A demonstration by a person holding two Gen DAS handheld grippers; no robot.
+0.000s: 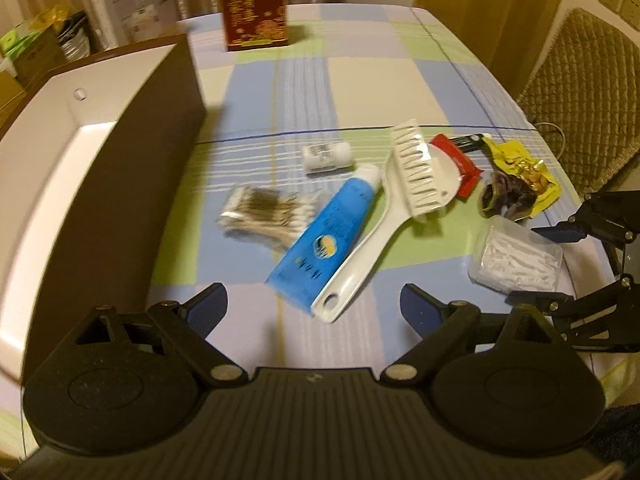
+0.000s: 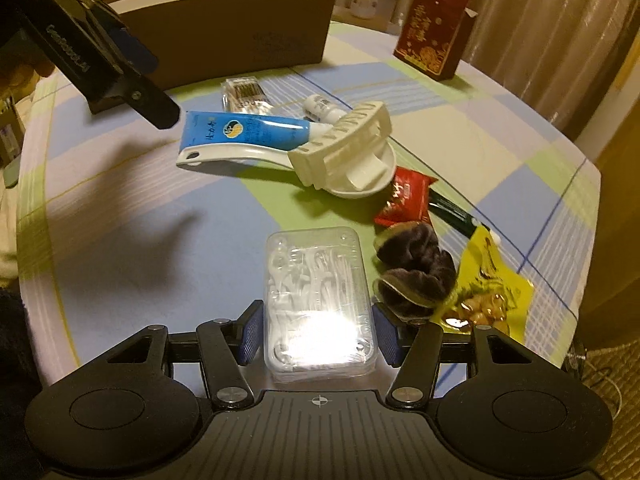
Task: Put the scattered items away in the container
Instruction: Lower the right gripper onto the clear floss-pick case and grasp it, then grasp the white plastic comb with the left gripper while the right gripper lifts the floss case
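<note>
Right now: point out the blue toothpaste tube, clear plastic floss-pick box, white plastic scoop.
Blue toothpaste tube (image 1: pixel 326 224), left wrist view, mid-body.
Clear plastic floss-pick box (image 2: pixel 316 280), right wrist view, lid centre.
White plastic scoop (image 1: pixel 362 250), left wrist view, handle.

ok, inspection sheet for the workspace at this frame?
Surface: checked tablecloth, shadowed at left.
Job's things: floss-pick box, blue tube, white brush, cotton swabs, small white bottle, red packet, yellow snack bag, dark scrunchie; brown container holds nothing seen.
Clutter: red box.
Grippers: left gripper open above the brush handle; right gripper with jaws either side of the floss-pick box, contact unclear.
Cables: thin cord by the chair.
Surroundings: quilted chair, curtains.
</note>
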